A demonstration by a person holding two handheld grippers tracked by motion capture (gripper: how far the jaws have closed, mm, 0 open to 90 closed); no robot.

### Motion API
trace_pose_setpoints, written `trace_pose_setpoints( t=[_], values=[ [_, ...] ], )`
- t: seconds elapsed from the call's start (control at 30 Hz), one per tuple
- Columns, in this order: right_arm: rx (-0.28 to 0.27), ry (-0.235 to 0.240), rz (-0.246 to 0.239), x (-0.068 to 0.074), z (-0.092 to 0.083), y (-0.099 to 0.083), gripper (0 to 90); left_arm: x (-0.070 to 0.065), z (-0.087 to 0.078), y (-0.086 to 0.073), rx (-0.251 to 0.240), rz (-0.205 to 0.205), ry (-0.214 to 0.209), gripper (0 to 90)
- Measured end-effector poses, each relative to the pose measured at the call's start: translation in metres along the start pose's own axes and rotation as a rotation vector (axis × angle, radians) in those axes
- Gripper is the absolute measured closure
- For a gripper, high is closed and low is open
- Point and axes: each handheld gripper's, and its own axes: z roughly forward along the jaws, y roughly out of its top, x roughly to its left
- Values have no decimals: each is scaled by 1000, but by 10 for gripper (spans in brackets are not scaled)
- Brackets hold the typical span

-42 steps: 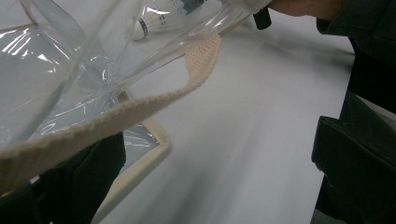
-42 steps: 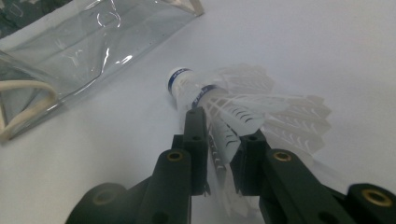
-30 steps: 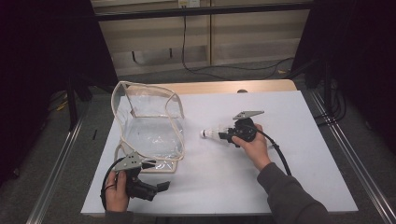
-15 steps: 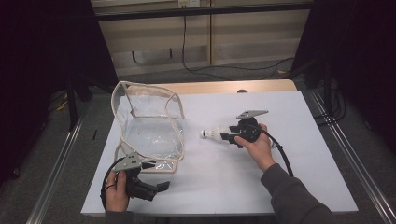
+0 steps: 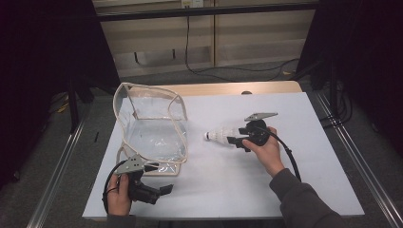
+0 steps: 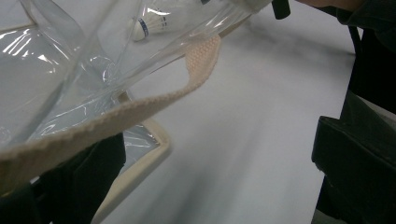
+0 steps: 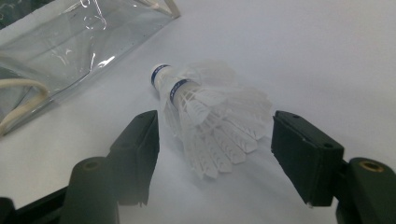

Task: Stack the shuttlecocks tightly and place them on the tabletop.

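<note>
A white shuttlecock [image 5: 219,137] lies on its side on the white table [image 5: 309,118], cork end toward the bag. My right gripper [image 5: 234,141] sits just right of it. In the right gripper view the feathers [image 7: 210,121] lie between the two jaws, and my right gripper [image 7: 217,130] is open, its pads clear of them after just opening. A clear plastic bag [image 5: 152,128] with beige trim stands at the left. My left gripper [image 5: 161,187] rests near the front left corner, open, with the bag's beige strap [image 6: 140,109] draped across its left jaw.
A strip of wooden tabletop [image 5: 228,88] shows behind the white sheet. Metal rails [image 5: 62,175] run along both sides, with cables on the floor beyond the far edge. The person's right sleeve [image 5: 304,199] comes in from the bottom right.
The right gripper's jaws have spread apart off the shuttlecock, which now rests on the table. The left hand has stayed put.
</note>
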Motion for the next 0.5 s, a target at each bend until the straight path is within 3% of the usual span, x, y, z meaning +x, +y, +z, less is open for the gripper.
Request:
trace_pose_setpoints(
  t=[0.5],
  values=[
    [-6,-14,-24,0,-21,1,240,-1,1,1,1,3,1,29]
  ],
)
